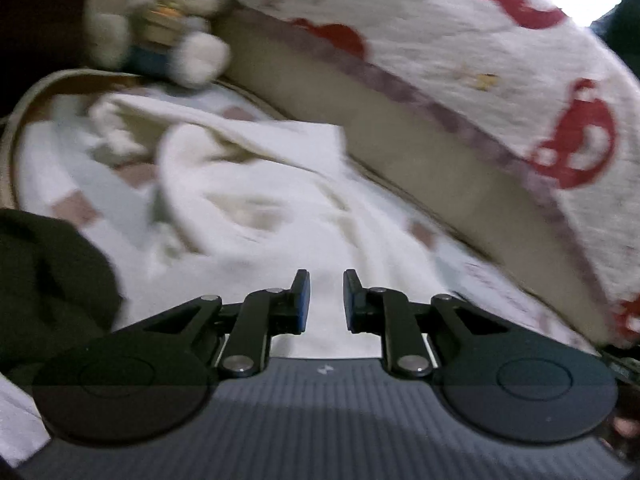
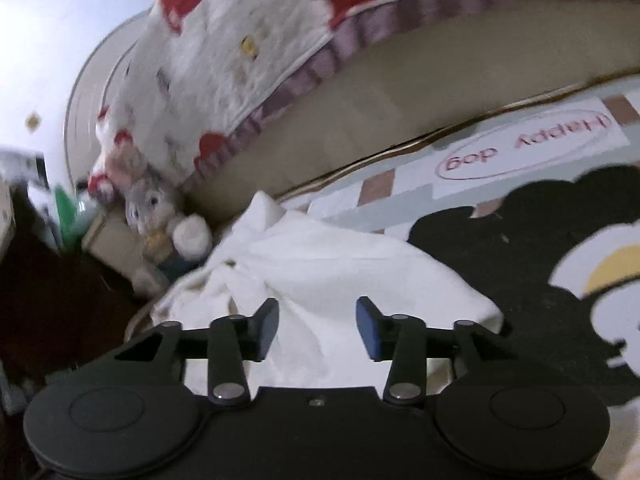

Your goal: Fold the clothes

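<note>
Bedding fills both views: a white quilted cover with red cartoon prints and a striped purple edge (image 1: 500,60) drapes over a beige mattress side, and that cover is your landmark. Below it lies a pale patchwork sheet with brown squares (image 1: 68,168); in the right wrist view it carries an oval label. On that sheet, below the cover's edge, sits the crumpled white fabric garment (image 2: 320,264), rumpled and partly doubled over itself. To the garment's right in the right wrist view lies a black cloth with a white and yellow cartoon print (image 2: 520,248). A grey and white plush rabbit (image 1: 168,20) sits at the cover's far end, beyond the garment.

Your left gripper (image 1: 326,296) hangs over white cloth with its jaws narrowly apart and nothing between them. Your right gripper (image 2: 318,320) has its jaws wide apart above the garment, gripping nothing.

Expect the garment to be light, limp and floppy; it will sag and drag rather than hold shape. Judging by its folds, take it at a hem or corner, pinching a single layer, and lift with both hands spread.
</note>
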Motion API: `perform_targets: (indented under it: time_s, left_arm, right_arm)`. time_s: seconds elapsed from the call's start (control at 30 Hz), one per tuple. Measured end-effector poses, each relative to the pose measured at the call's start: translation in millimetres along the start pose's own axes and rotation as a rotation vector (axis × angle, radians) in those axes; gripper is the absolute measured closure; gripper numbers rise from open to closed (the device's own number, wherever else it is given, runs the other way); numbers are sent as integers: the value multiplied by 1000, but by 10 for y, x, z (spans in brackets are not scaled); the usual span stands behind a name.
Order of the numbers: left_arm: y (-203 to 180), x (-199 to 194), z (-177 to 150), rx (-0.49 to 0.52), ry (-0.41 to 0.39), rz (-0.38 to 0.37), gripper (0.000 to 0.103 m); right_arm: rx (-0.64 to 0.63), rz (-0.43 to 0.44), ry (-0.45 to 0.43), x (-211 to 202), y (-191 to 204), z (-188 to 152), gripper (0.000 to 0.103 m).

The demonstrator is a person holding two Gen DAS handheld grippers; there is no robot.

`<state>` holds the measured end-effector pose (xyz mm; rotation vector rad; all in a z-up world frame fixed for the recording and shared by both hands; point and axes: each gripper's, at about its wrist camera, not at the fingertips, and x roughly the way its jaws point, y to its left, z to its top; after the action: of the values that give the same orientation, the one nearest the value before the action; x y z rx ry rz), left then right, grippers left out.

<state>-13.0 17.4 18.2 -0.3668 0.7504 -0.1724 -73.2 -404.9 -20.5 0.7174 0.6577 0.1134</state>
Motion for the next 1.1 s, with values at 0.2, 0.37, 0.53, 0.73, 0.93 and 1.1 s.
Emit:
perform_targets:
  time_s: [0.2,0.37,0.53,0.73,0.93,1.1]
  left_arm:
    - [219,327,344,120,4,170,57]
    - [690,578,388,-169,54,118,53]
    - [650,747,349,-123,18,172,53]
    - [740,852,542,-200,-63,131,54]
    - [912,1098,689,-219,-6,225,72]
    - [969,1217,730,-190,11,288,70]
  right_arm:
    - [-215,-113,76,562,156,119,44]
    - [-213,-236,102,829,-89,185,40]
    - [-215,-272,79,905,-243,196,40]
    - [-250,-207,90,1095,-308,253,40]
    - [-229,-149,165,1373,-316,303,40]
    - [-253,-163,220,1519,-297,352,40]
